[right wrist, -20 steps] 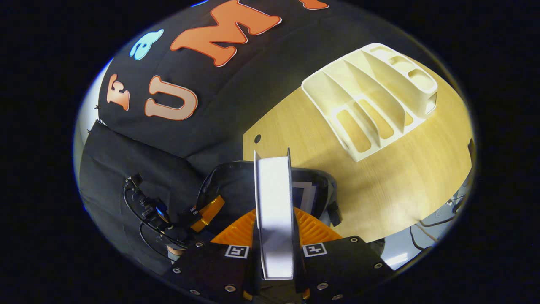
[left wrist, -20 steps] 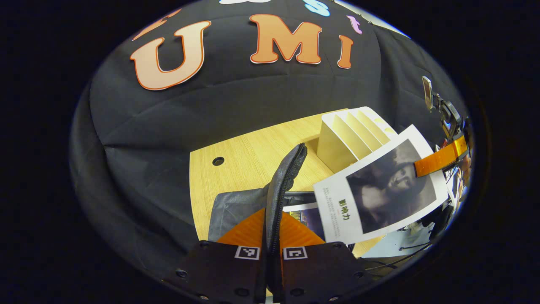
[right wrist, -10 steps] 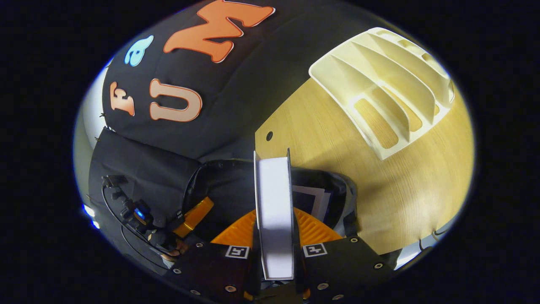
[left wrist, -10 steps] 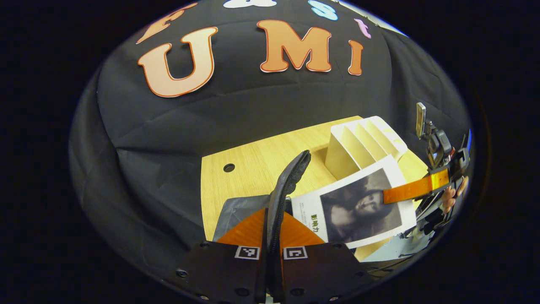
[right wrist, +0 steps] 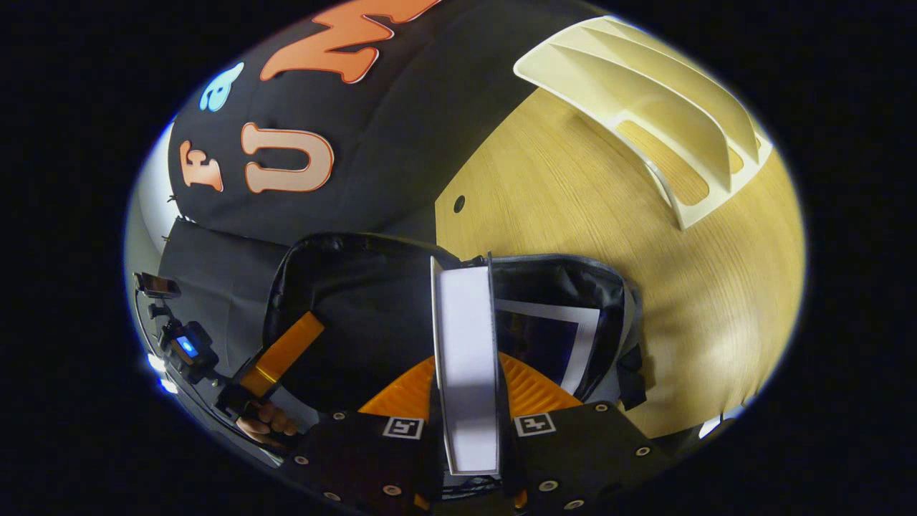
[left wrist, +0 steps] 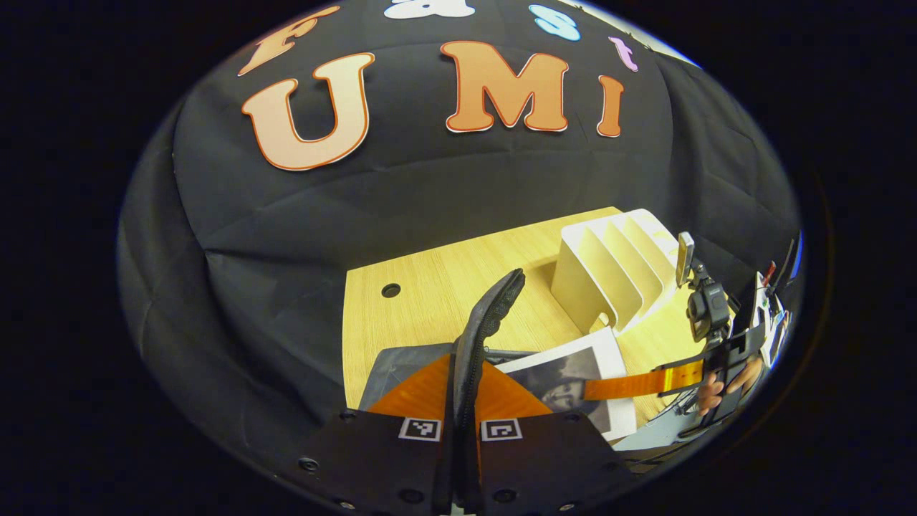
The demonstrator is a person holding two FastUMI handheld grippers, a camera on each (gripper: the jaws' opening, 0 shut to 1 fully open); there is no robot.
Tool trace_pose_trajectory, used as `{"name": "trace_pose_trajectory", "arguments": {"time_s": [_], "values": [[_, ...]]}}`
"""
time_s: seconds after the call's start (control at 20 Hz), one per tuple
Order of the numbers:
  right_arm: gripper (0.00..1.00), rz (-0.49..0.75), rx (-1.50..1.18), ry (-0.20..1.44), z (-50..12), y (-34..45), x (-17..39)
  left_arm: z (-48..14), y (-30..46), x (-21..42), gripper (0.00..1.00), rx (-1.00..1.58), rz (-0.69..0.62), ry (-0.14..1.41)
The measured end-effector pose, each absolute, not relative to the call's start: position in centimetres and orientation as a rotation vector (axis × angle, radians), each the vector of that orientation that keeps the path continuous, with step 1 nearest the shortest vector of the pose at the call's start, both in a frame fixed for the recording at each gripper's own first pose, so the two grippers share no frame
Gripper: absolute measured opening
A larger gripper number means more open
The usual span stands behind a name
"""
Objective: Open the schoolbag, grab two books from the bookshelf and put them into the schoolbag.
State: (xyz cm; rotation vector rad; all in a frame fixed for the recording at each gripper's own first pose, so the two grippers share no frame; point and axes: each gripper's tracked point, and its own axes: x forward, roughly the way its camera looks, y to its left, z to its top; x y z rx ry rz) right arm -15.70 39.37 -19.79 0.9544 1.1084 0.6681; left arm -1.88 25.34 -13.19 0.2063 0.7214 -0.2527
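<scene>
The left gripper is clenched on the schoolbag rim, holding the mouth open. The right gripper grasps the second book over the opening, above the first book inside. Risk: the book's corner catches the near rim; the bookshelf stands far right.

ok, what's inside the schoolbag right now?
One book with a white border lies inside the open schoolbag. The second book, gripped by the right gripper, covers part of it; deeper contents are hidden.
</scene>
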Motion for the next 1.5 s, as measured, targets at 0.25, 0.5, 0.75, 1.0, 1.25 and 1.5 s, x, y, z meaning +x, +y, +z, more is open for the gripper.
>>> {"name": "trace_pose_trajectory", "arguments": {"time_s": [0.25,0.5,0.75,1.0,1.25,1.5], "values": [[0.31,0.682,1.003,1.131,-21.6,43.2,-16.6,-13.7,23.9,-2.4,0.06,0.236,-0.261,0.726],[0.31,0.677,0.980,1.130,-23.1,45.3,-16.3,-14.0,22.6,-2.6,0.06,0.260,-0.269,0.724],[0.49,0.647,0.850,1.116,-23.4,43.7,-15.7,-14.6,23.2,-3.0,0.06,0.291,-0.257,0.704],[0.90,0.564,0.703,1.089,-23.9,39.4,-15.3,-13.9,21.5,-4.2,0.24,0.308,-0.321,0.636],[0.97,0.513,0.622,1.016,-21.6,36.8,-14.7,-14.2,19.8,-5.9,0.39,0.278,-0.391,0.609],[0.98,0.393,0.546,0.893,-18.3,31.7,-14.2,-14.2,18.8,-7.7,0.66,0.239,-0.465,0.585]]}}
